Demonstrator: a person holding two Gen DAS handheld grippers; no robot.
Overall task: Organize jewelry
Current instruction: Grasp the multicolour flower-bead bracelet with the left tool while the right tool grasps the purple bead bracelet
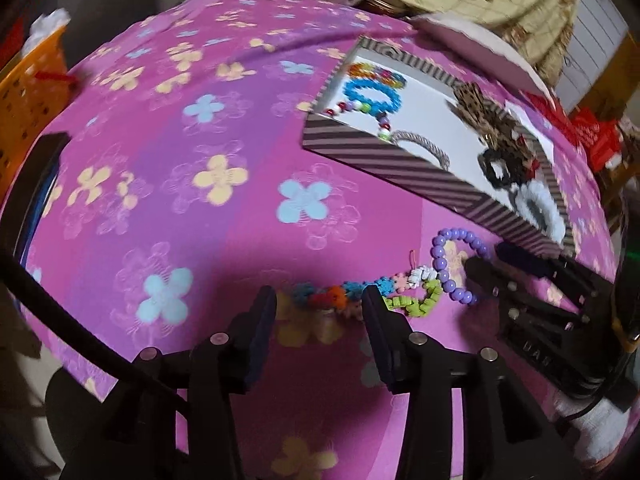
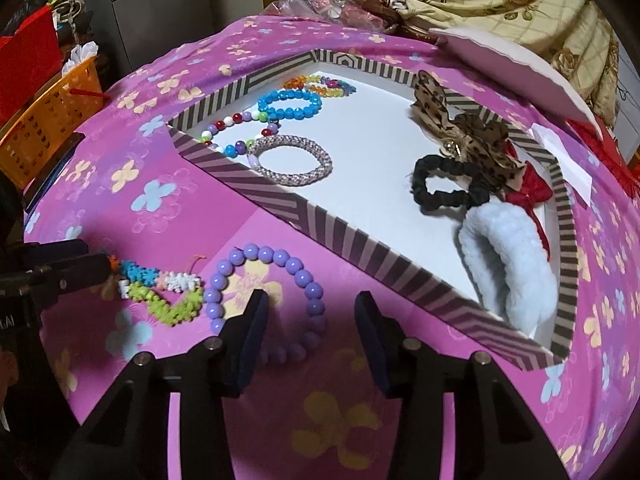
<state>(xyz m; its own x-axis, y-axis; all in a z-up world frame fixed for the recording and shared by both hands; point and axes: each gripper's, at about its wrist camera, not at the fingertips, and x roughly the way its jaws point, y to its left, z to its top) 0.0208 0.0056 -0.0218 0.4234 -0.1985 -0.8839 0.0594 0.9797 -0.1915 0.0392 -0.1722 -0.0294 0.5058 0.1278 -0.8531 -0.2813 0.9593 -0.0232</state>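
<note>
Down on the pink flowered cloth [image 1: 224, 128], the left gripper [image 1: 320, 300] stands wide apart, its fingers straddling one end of the multicoloured flower-bead bracelet [image 1: 340, 294] without pinching it. Beside it the right gripper [image 2: 310, 312] gapes over the purple bead bracelet [image 2: 276, 264], holding nothing. Both bracelets lie just outside the striped tray [image 2: 360, 236]. Faint raised lettering on one gripper body is unreadable.

Left wrist view looks steeply down, close over pink cloth [image 1: 168, 184]. Right wrist view likewise, from right, nearer striped box [image 2: 280, 196]. Both share box, purple bracelet [image 1: 460, 264], flower bracelet [image 2: 160, 284], each other's gripper.
</note>
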